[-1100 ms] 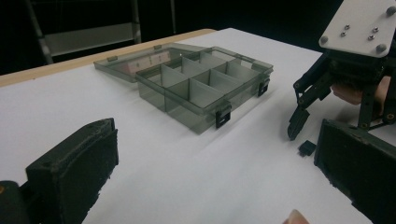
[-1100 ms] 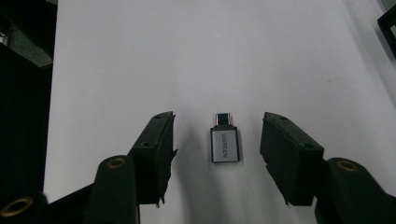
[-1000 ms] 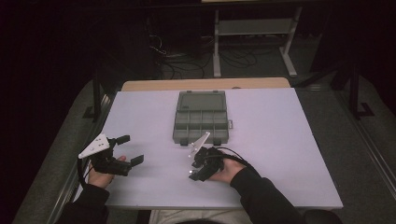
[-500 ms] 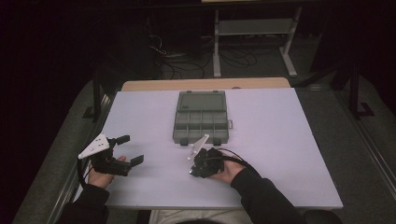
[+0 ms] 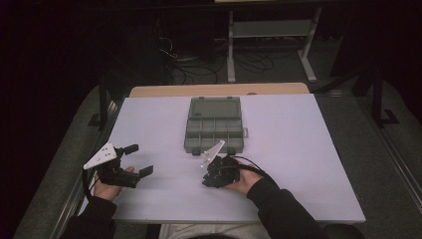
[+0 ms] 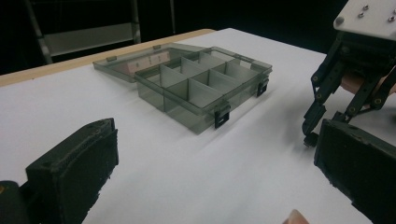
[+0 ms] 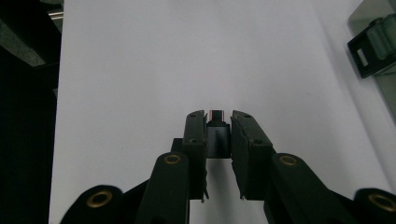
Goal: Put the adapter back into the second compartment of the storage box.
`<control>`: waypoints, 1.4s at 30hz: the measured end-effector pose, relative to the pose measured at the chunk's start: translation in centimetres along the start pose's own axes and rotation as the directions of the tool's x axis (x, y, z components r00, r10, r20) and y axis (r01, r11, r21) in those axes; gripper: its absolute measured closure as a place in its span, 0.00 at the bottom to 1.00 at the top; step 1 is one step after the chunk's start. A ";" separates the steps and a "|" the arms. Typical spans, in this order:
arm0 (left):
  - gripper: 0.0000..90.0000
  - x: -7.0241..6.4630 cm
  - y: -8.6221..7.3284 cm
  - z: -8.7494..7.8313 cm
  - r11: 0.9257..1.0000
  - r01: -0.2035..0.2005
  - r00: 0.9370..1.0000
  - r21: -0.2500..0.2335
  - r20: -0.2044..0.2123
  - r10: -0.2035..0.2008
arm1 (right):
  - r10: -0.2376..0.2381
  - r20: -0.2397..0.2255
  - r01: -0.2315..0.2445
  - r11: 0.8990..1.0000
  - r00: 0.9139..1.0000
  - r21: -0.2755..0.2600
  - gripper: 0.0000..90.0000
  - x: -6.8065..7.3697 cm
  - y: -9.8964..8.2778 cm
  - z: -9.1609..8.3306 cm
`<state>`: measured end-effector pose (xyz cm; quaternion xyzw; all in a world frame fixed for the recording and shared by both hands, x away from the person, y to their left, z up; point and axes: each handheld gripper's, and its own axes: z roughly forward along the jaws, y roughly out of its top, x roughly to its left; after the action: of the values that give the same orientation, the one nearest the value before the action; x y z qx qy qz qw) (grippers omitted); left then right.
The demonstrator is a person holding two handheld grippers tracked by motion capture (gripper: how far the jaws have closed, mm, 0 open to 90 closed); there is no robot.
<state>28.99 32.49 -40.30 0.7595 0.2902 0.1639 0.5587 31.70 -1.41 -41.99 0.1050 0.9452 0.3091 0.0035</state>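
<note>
A smoky grey compartment box lies open at mid-table, its lid folded back on the far side and its cells empty. My right gripper is just in front of the box, tips down at the white tabletop. It is shut on a small dark grey plug-like piece, which stands between the pads. The right gripper also shows in the left gripper view. My left gripper rests near the table's front left, open wide with nothing between its jaws.
Two black latches stick out from the box's near edge. A wooden strip borders the table's far side. Behind it, in the dark, stand a metal shelf frame and loose cables on the floor.
The right gripper's jaws have closed onto the small dark piece on the tabletop. Both hands have stayed about where they were.
</note>
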 end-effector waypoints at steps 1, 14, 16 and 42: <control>0.00 0.0 0.0 0.0 1.000 0.001 1.000 -0.001 0.000 -0.001 | -0.001 0.001 0.001 1.000 1.000 -0.002 0.83 0.0 0.0 -0.1; 0.00 0.0 0.0 0.0 1.000 0.005 1.000 -0.001 0.000 -0.005 | 0.015 0.015 -0.014 0.999 1.000 -0.034 0.83 -0.6 0.3 -1.6; 0.00 0.0 0.0 0.0 1.000 0.005 1.000 -0.001 0.000 -0.005 | 0.017 0.022 -0.016 0.999 1.000 -0.040 0.83 -0.7 0.4 -2.0; 0.00 0.1 0.0 0.0 1.000 0.006 1.000 -0.004 0.002 -0.006 | 0.012 0.073 -0.007 0.998 0.997 -0.069 0.83 -2.7 2.9 -4.4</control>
<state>29.06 32.51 -40.33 0.7578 0.2914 0.1620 0.5609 34.61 -2.24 -36.89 0.1205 0.9328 0.3374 0.0401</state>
